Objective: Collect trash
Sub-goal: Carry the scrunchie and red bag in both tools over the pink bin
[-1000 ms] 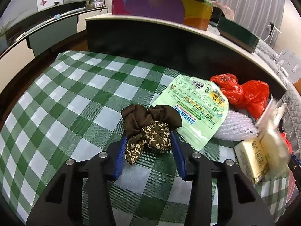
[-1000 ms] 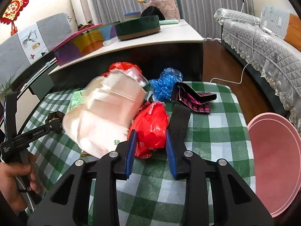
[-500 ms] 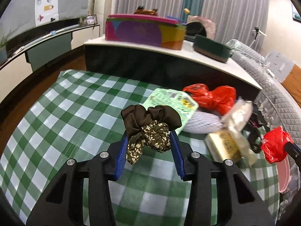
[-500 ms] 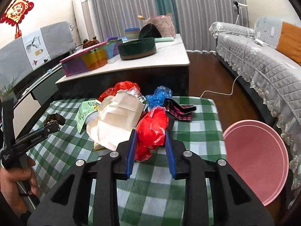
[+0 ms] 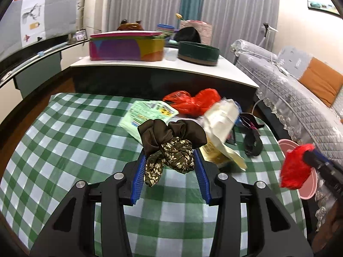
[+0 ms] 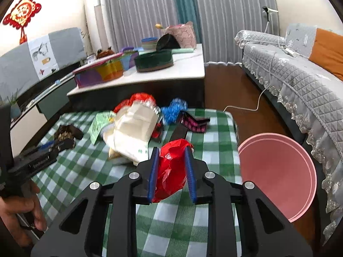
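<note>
We are looking forward along each pair of tongs, hovering close above the checked bench [image 5: 70, 132]. Both views are facing the curtains and sharing the trash pile [image 6: 133, 128] and pink bin [image 6: 278, 171].

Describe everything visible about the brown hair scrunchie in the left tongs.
The scrunchie is gathered, satin-looking fabric: a plain dark brown ruffled loop on top and a brown part with a small cream floral print below, one printed tail hanging down. It is pinched between the blue pads of the left tongs, lifted above the green checked tablecloth. In the right wrist view it shows as a small dark bundle.
</note>
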Motion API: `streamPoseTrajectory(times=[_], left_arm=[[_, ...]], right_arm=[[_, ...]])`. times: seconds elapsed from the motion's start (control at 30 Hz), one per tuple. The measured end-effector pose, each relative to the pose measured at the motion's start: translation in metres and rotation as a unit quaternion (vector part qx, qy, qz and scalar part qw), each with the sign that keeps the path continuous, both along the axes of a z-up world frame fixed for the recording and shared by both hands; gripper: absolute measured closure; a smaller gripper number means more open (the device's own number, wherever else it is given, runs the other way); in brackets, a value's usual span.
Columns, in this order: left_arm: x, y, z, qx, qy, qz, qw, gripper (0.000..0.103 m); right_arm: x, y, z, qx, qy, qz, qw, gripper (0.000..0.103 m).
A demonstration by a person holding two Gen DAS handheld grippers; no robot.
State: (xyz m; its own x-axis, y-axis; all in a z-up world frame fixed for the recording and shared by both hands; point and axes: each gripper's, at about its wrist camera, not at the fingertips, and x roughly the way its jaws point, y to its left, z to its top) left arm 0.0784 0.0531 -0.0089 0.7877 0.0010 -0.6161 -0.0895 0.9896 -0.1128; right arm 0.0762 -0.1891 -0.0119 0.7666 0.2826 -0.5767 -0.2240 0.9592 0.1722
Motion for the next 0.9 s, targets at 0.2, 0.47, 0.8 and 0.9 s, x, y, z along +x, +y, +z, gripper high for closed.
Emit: streamPoseTrajectory(times=[0.2,0.47,0.8,0.9], left_arm=[[-0.007,-0.016,0.011,0.005,-0.012,-0.008,0.9999,0.061],[-0.005,-0.041,0.017,0.015,-0.02,-0.031,0.9992,0.061],[0.002,-0.081,0.018,0.015,-0.027,-0.063,0.9976,0.061],[0.003,-0.095,0.018,0.015,-0.028,-0.074,0.9967,0.061]], right_arm=[[-0.007,-0.002,-0.006,0.002,0.001,0.004,1.0,0.081],[-0.01,-0.025,0.005,0.013,-0.014,-0.02,1.0,0.081],[-0.017,-0.066,0.016,0.011,-0.028,-0.057,0.998,0.081],[-0.019,-0.08,0.018,0.009,-0.031,-0.07,0.997,0.081]])
